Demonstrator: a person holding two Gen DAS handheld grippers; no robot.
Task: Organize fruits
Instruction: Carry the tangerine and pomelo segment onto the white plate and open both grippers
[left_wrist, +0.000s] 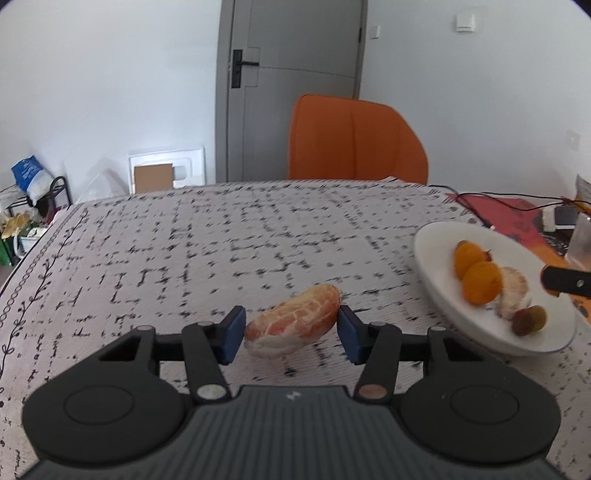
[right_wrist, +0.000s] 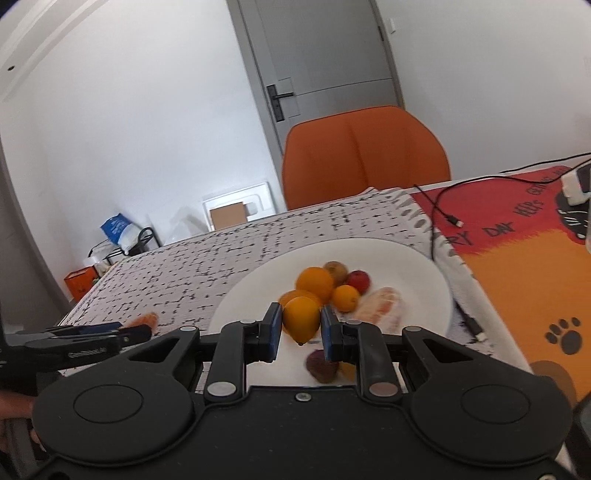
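Between the left gripper's (left_wrist: 291, 334) blue pads (left_wrist: 233, 334) sits a peeled orange piece (left_wrist: 293, 325). Pads stand at both its ends; the piece looks gripped, though blur at the pad edges leaves actual contact hard to confirm. It seems raised off the cloth (left_wrist: 184, 240), judged only from the shadow under it. Right of these fingers and a little beyond them lies the plate (left_wrist: 436, 254), well apart from the held piece.

Right gripper (right_wrist: 302, 325): pads closed on a small yellow-orange fruit (right_wrist: 301, 315), pinched at both sides, its pointed tip hanging below them. It is held over the near part of the plate (right_wrist: 251, 288).

Just under and right of the right fingertips, on the plate, a dark reddish fruit, half hidden behind the right pad. Beyond the fingertips, a cluster: two oranges (right_wrist: 314, 282), a smaller one, a brownish fruit and a red one behind, and another peeled piece (right_wrist: 382, 304) to the right.

Progress, as a judgement: most fruit is on the plate already. Two items remain in the grippers, the yellow one nearly placed, the peeled piece with some way to travel. No other loose fruit shows on the cloth.

Hard to read: the plate's near rim is cut off by the right gripper's body; the far-edge fruits are blurred, kinds uncertain. Farthest, an orange chair (left_wrist: 354, 140) and a door.
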